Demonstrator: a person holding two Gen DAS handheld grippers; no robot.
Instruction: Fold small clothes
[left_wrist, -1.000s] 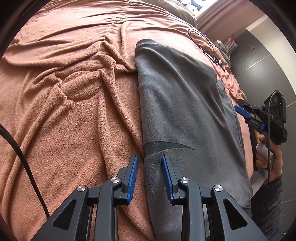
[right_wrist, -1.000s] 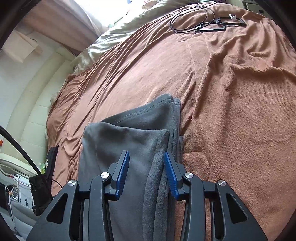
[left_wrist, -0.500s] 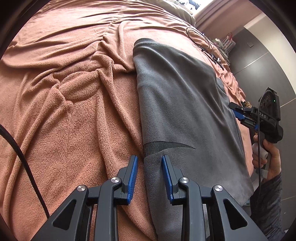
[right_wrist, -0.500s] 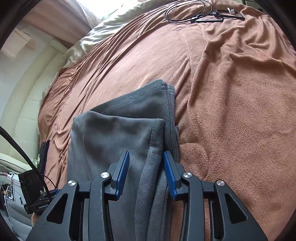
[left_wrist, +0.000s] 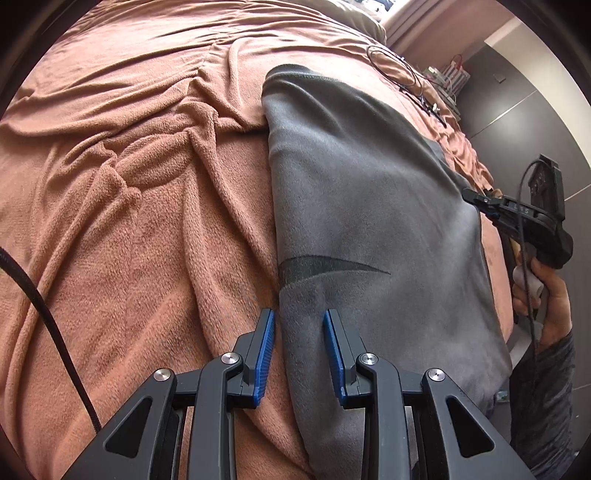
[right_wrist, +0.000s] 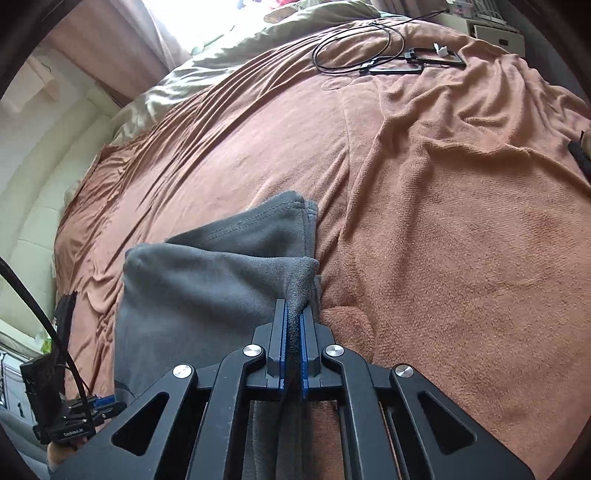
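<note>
The right gripper (right_wrist: 292, 332) pinches the soft grey fleece garment's (left_wrist: 369, 206) edge; the left gripper (left_wrist: 298, 350) straddles its opposite edge, fingers spread. Close the left before lifting, so both edges rise level off the rumpled terracotta bed blanket (left_wrist: 129, 184).

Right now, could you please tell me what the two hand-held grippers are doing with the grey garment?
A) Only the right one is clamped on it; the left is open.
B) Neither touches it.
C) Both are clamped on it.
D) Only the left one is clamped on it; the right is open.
A: the right hand-held gripper pinches a fold of the grey garment between its pads, while the left hand-held gripper stands open over the garment's edge.
</note>
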